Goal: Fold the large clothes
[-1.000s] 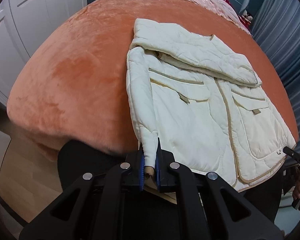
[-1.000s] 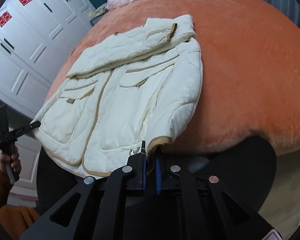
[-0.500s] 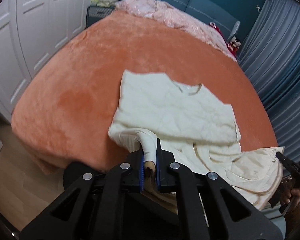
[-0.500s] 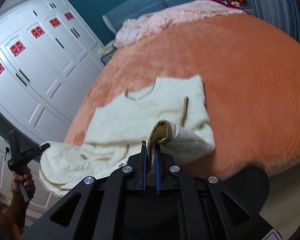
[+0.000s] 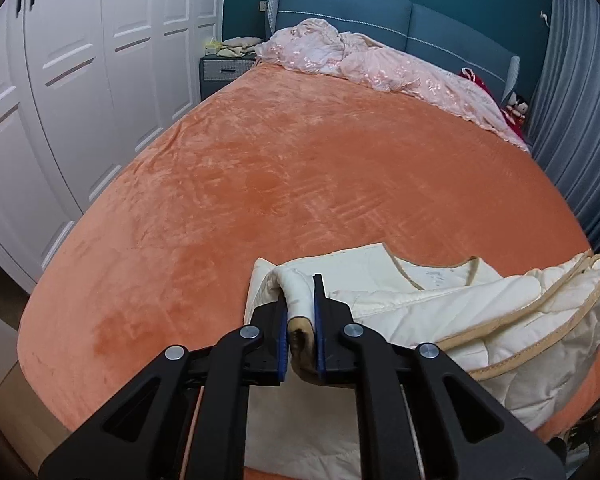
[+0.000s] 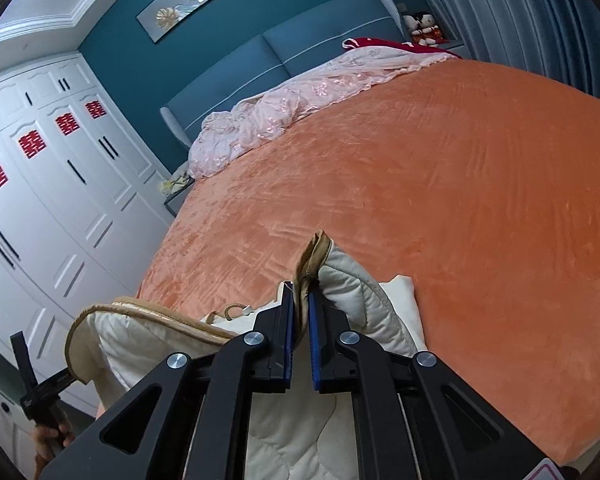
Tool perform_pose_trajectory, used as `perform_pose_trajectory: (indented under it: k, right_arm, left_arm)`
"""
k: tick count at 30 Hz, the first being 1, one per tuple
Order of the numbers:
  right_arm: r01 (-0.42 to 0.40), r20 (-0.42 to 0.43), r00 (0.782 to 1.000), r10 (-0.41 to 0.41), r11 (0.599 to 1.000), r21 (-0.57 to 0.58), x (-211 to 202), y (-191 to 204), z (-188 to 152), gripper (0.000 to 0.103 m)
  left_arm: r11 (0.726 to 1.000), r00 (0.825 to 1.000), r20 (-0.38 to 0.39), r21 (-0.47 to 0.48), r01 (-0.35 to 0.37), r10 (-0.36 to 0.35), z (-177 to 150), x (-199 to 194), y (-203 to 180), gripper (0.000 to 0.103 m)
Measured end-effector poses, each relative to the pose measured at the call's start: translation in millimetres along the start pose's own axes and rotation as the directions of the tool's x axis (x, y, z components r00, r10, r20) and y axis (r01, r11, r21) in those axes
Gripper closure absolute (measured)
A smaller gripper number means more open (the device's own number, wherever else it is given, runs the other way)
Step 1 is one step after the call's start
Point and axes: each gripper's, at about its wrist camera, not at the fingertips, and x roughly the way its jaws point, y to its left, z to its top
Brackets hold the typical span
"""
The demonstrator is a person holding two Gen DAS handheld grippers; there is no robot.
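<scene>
The left gripper (image 5: 301, 320) is pinching a cream, tan-lined corner of the quilted jacket (image 5: 440, 312) between its blue pads, and the right gripper (image 6: 299, 322) is clamping the other tan-trimmed hem corner in the same way. The jacket is lying at the near edge of the bed, on the orange blanket (image 5: 300, 184), with its hem raised over the flat body and the tan-bound front edge (image 5: 540, 320) sagging between the two grips. The fold appears to be midway. The likeliest trouble is uneven travel: if one gripper is running ahead of the other, the slack middle is going to bunch and the fold line will skew. The padding is thick and looks slippery, so a corner could slide out of its pads under tension. The near part, close to the mattress edge, could also slide toward the floor.
</scene>
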Motion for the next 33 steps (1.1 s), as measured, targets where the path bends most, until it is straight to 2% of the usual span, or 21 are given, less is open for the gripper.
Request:
perform_pose_trajectory:
  k: [5, 7, 10, 11, 12, 13, 14, 15, 16, 19, 22, 24, 26, 28, 29, 30, 31, 32, 33]
  right_arm:
    - [0.033, -0.026, 0.999, -0.032, 0.999, 0.037, 36.3, -9.9, -2.0, 0.093]
    - [0.043, -0.026, 0.999, -0.041, 0.998, 0.056, 43.8, -12.6, -2.7, 0.091]
    - [0.043, 0.028, 0.999, -0.046, 0.994, 0.104, 44.2, -17.6, -1.2, 0.086]
    - [0.023, 0.039, 0.999, -0.029, 0.992, 0.126, 43.2, -21.4, 0.9, 0.086]
    - [0.013, 0.045, 0.999, -0.02, 0.99, 0.143, 41.3, -24.1, 3.1, 0.086]
    - [0.014, 0.047, 0.999, -0.021, 0.989, 0.145, 39.7, -25.3, 4.6, 0.083]
    - [0.018, 0.046, 0.999, -0.024, 0.991, 0.136, 38.7, -24.5, 6.4, 0.077]
    - [0.022, 0.041, 0.999, -0.028, 0.992, 0.121, 37.7, -23.0, 7.3, 0.073]
    - [0.03, 0.035, 0.999, -0.033, 0.995, 0.099, 37.5, -21.7, 7.7, 0.067]
    - [0.066, 0.0, 0.998, -0.066, 0.998, 0.014, 42.8, -16.5, 4.5, 0.052]
    - [0.108, -0.085, 0.99, -0.111, 0.993, -0.041, 63.2, -15.7, 0.5, 0.041]
    - [0.124, -0.152, 0.98, -0.131, 0.991, -0.054, 79.9, -18.8, -3.7, 0.041]
    - [0.152, -0.205, 0.965, -0.162, 0.986, -0.063, 96.6, -24.1, -7.6, 0.041]
    - [0.169, -0.223, 0.958, -0.179, 0.984, -0.061, 105.9, -30.2, -9.7, 0.041]
    - [0.165, -0.229, 0.958, -0.174, 0.985, -0.057, 109.3, -32.8, -10.6, 0.041]
    - [0.159, -0.234, 0.958, -0.167, 0.986, -0.054, 111.8, -34.4, -10.6, 0.043]
    - [0.154, -0.236, 0.958, -0.162, 0.987, -0.054, 113.6, -35.3, -10.5, 0.057]
    - [0.144, -0.244, 0.958, -0.153, 0.988, -0.058, 115.8, -35.3, -9.9, 0.086]
    - [0.126, -0.261, 0.956, -0.135, 0.991, -0.054, 118.7, -35.1, -9.1, 0.103]
  left_arm:
    - [0.998, 0.997, -0.053, -0.007, -0.057, 0.057, -4.1, 46.1, -3.9, 0.09]
    - [0.998, 0.996, -0.075, -0.031, -0.059, 0.057, -4.5, 60.4, -0.4, 0.089]
    - [0.996, 0.995, -0.093, -0.082, -0.038, 0.03, -5.2, 68.5, 8.5, 0.081]
    - [0.995, 0.996, -0.091, -0.098, -0.022, 0.013, -5.1, 68.4, 11.9, 0.074]
    - [0.994, 0.997, -0.08, -0.106, -0.023, 0.015, -3.5, 66.7, 14.6, 0.055]
    - [0.993, 0.997, -0.049, -0.106, -0.061, 0.056, -1.1, 60.5, 16.3, 0.042]
    - [0.99, 0.995, 0.003, -0.107, -0.095, 0.096, 1.4, 51.3, 18.4, 0.02]
    - [0.989, 0.992, 0.066, -0.114, -0.098, 0.106, 4.3, 38.4, 22.5, 0.011]
    - [0.99, 0.991, 0.104, -0.121, -0.074, 0.087, 6.8, 29.3, 26.1, 0.01]
    - [0.991, 0.995, 0.091, -0.132, -0.032, 0.045, 18.8, 24.9, 36.7, 0.01]
    - [0.99, 0.999, 0.003, -0.139, 0.032, -0.032, 24.5, 43.7, 41.7, 0.01]
    - [0.99, 0.994, -0.085, -0.129, 0.055, -0.066, 23.3, 67.5, 40.0, 0.01]
    - [0.989, 0.981, -0.167, -0.129, 0.072, -0.093, 18.4, 90.2, 39.0, 0.01]
    - [0.984, 0.971, -0.206, -0.151, 0.093, -0.123, 10.5, 104.4, 39.3, 0.017]
    - [0.981, 0.966, -0.216, -0.159, 0.111, -0.144, 8.2, 108.9, 38.7, 0.024]
    - [0.977, 0.961, -0.222, -0.168, 0.129, -0.165, 5.9, 112.4, 38.2, 0.039]
    - [0.972, 0.955, -0.225, -0.179, 0.154, -0.193, 4.4, 114.9, 37.1, 0.049]
    - [0.969, 0.952, -0.229, -0.185, 0.163, -0.204, 3.2, 118.0, 34.9, 0.069]
    - [0.969, 0.951, -0.233, -0.186, 0.161, -0.203, 3.5, 119.7, 33.0, 0.084]
